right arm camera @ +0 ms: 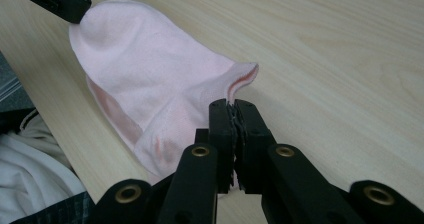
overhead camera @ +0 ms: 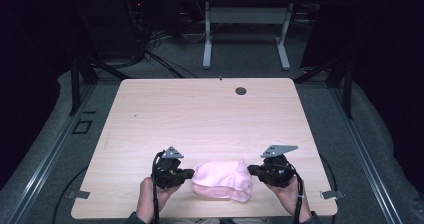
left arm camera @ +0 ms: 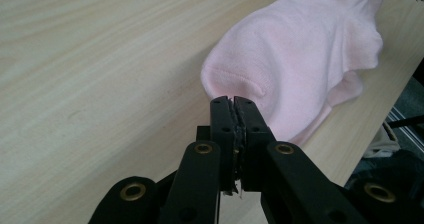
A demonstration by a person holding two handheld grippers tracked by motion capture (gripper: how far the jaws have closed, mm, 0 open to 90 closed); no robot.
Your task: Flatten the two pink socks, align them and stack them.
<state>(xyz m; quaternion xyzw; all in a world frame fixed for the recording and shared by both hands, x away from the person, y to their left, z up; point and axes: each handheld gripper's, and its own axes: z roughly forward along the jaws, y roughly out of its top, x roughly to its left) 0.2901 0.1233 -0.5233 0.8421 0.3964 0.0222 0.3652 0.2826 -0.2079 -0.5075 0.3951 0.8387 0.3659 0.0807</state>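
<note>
One pink sock [overhead camera: 222, 179], soft, light, limp; lies at the table's [overhead camera: 200, 114] near edge. We have it between us: left gripper [left arm camera: 233, 104] pinched shut on the toe end, right gripper [right arm camera: 231, 106] pinched shut on the cuff. Hold by edges; middle will sag.

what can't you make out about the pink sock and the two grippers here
- Left gripper view: its shut jaws cover the sock edge, so any pinched fabric is hidden.
- Right gripper view: the same.
- High view: sock folds too small to read.
- Left gripper view: sock's far end cut off by the top edge.
</note>
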